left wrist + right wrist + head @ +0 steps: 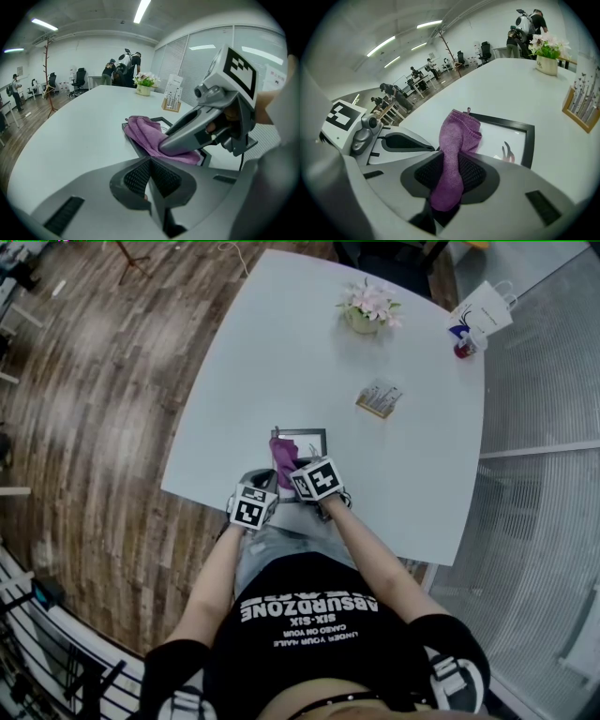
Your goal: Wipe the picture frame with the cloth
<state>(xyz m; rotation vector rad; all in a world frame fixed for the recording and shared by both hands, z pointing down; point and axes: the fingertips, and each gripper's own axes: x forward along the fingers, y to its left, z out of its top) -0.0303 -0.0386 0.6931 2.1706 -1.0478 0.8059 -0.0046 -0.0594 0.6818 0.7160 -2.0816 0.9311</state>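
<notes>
The right gripper [448,186] has its jaws closed on a purple cloth [456,140]. The cloth is pinched between the ribbed pads. Its free end spills forward past the tips and lies on the picture frame [513,137]. The left gripper [150,177] has its jaws pressed together, and nothing shows between them. The frame's black edge runs right up to its tips, but whether they touch it cannot be told.

In the left gripper view, the right gripper [169,147] reaches in from the right. Its nose rests on the crumpled cloth [143,132], which covers much of the frame [161,120]. In the right gripper view, the left gripper [423,142] sits just beside the frame's left edge.

From the head view, both grippers are side by side at the near edge of a white table [272,362]. The left gripper [254,506] is nearest the person and the right gripper [316,480] is just ahead of it. The cloth [282,459] lies over the left part of the frame [313,434], which lies flat on the table with a black border and a white picture area.

Further across the table are a small card stand [379,398] and a pot of pink flowers [367,307]. A white paper bag [484,306] stands at the far right corner. A wooden floor [84,390] surrounds the table. In the background of the gripper views, people stand in an open office.
</notes>
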